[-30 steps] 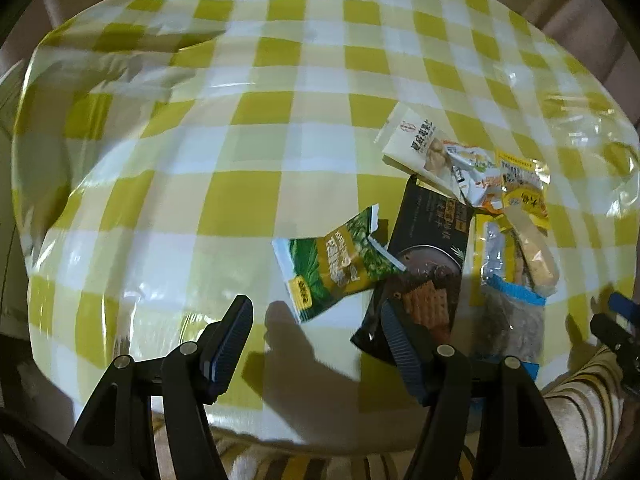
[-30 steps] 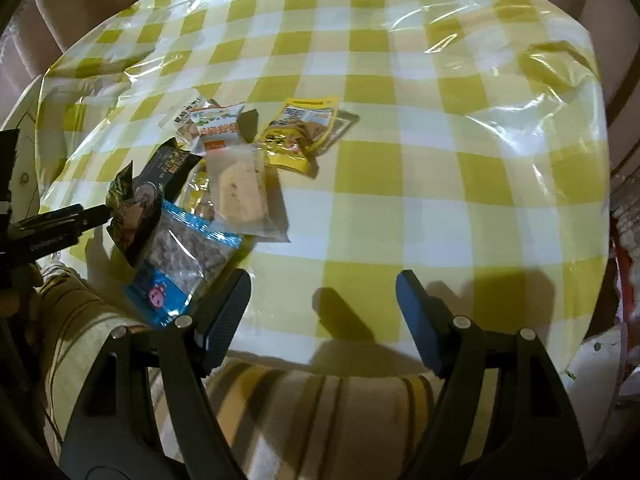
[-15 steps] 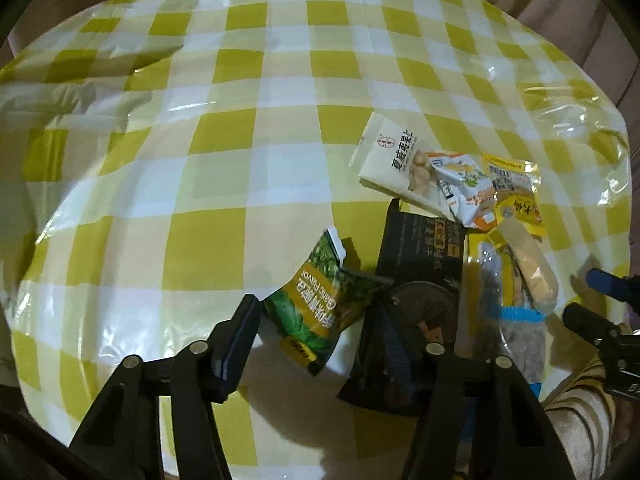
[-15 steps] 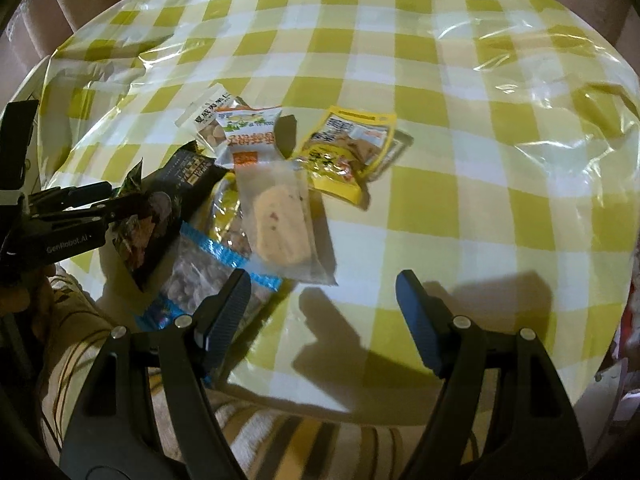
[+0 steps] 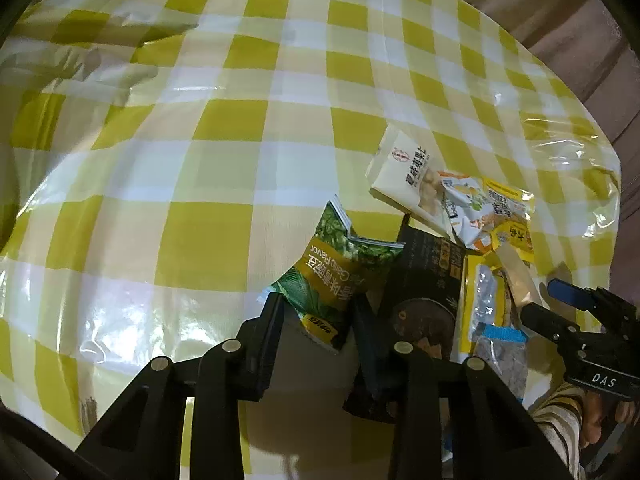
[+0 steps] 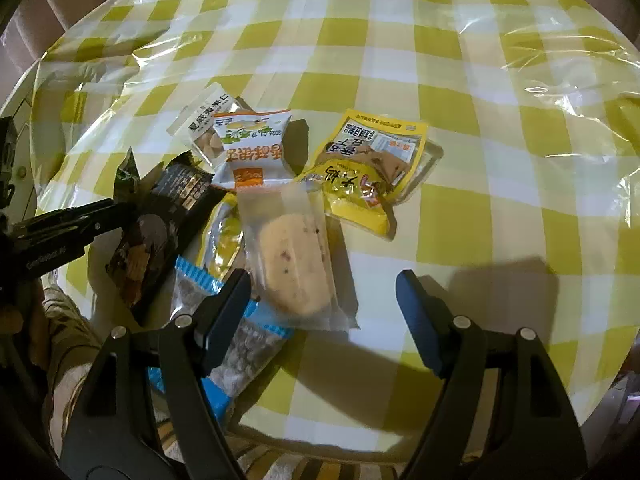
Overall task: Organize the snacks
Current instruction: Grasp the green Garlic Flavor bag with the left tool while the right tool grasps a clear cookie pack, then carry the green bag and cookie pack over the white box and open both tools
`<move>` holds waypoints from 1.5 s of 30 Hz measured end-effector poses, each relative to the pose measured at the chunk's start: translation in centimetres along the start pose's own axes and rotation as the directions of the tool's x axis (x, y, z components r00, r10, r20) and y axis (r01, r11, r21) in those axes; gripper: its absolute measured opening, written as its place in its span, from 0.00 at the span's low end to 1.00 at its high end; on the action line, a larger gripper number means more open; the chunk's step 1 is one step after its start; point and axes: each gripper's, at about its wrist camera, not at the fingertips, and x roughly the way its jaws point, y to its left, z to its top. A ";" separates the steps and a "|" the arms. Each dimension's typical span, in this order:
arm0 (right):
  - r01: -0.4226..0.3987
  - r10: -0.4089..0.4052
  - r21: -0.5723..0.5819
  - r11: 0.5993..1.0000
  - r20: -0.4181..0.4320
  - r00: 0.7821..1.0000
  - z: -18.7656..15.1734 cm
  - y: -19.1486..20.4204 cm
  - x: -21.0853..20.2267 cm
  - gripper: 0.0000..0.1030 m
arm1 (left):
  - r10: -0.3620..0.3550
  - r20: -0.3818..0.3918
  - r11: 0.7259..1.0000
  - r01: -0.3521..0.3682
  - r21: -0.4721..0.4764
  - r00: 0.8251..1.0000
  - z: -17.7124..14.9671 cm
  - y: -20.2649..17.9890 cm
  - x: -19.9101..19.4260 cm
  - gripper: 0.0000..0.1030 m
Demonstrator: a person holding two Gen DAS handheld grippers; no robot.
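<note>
Glossy clear plastic film covers the checked tablecloth – shiny foil-like green packet, matt black claw arms.

In the left wrist view, the desk lies bare across the whole upper and left frame. The snack cluster crowds the right centre, with the right gripper entering at the right edge. In the right wrist view, open checked cloth fills the right half; packets and the left gripper block the left.
</note>
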 end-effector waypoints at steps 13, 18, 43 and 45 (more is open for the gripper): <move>-0.019 0.019 0.016 1.000 -0.007 1.000 1.1 0.2 1.4 0.74 | 0.106 0.022 0.986 -0.108 0.126 0.994 1.7 -1.7 1.1 0.58; -0.057 0.056 0.024 0.998 0.006 0.998 1.3 0.0 1.4 0.59 | 0.103 0.006 0.976 -0.102 0.194 0.995 2.2 -2.5 2.2 0.52; -0.090 0.087 0.031 0.995 0.088 0.992 -1.3 -0.6 -2.3 0.36 | 0.078 0.130 0.989 -0.094 0.116 0.988 -0.8 -2.9 -3.7 0.38; -0.091 0.088 0.033 0.995 0.090 0.992 -1.6 -0.7 -2.7 0.36 | 0.080 0.138 0.989 -0.096 0.115 0.987 -1.1 -3.3 -4.3 0.38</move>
